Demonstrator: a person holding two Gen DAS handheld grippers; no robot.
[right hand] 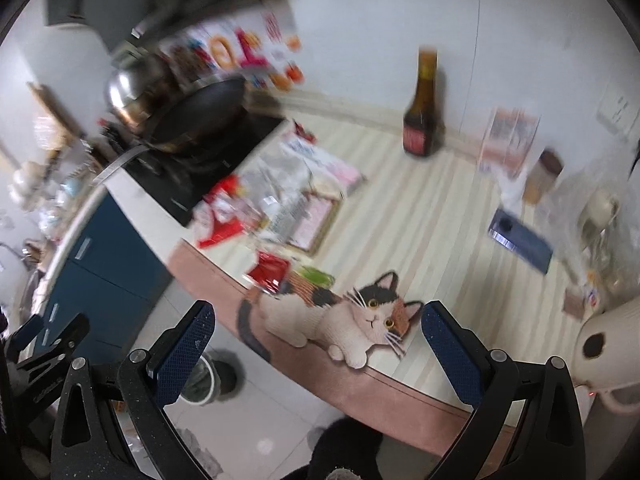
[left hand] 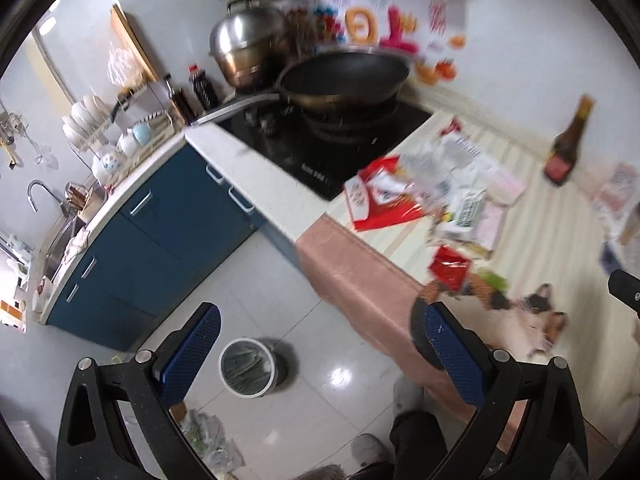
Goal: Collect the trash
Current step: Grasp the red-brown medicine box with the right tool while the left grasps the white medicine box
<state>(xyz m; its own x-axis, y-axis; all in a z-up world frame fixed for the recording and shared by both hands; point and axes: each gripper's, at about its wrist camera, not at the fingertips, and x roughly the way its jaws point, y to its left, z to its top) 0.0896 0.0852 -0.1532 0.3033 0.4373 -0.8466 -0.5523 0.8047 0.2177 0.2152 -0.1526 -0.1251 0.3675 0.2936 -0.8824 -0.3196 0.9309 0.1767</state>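
A heap of wrappers and empty packets [left hand: 432, 188] [right hand: 280, 204] lies on the striped cloth beside the stove; a small red packet [left hand: 450, 268] [right hand: 270, 270] sits nearest the counter edge. A round white trash bin [left hand: 250, 368] [right hand: 206, 378] stands on the tiled floor below. My left gripper [left hand: 324, 328] is open and empty, held above the floor in front of the counter edge. My right gripper [right hand: 320, 324] is open and empty too, hovering just off the counter in front of the cat picture. Both views are blurred by motion.
A black wok [left hand: 344, 76] and a steel pot [left hand: 244, 44] sit on the stove. A brown sauce bottle [right hand: 424, 112], a dark phone [right hand: 520, 240], jars and a white kettle [right hand: 608, 344] stand on the counter's right. Blue cabinets [left hand: 168, 232], a crumpled bag [left hand: 208, 436] and a person's feet are below.
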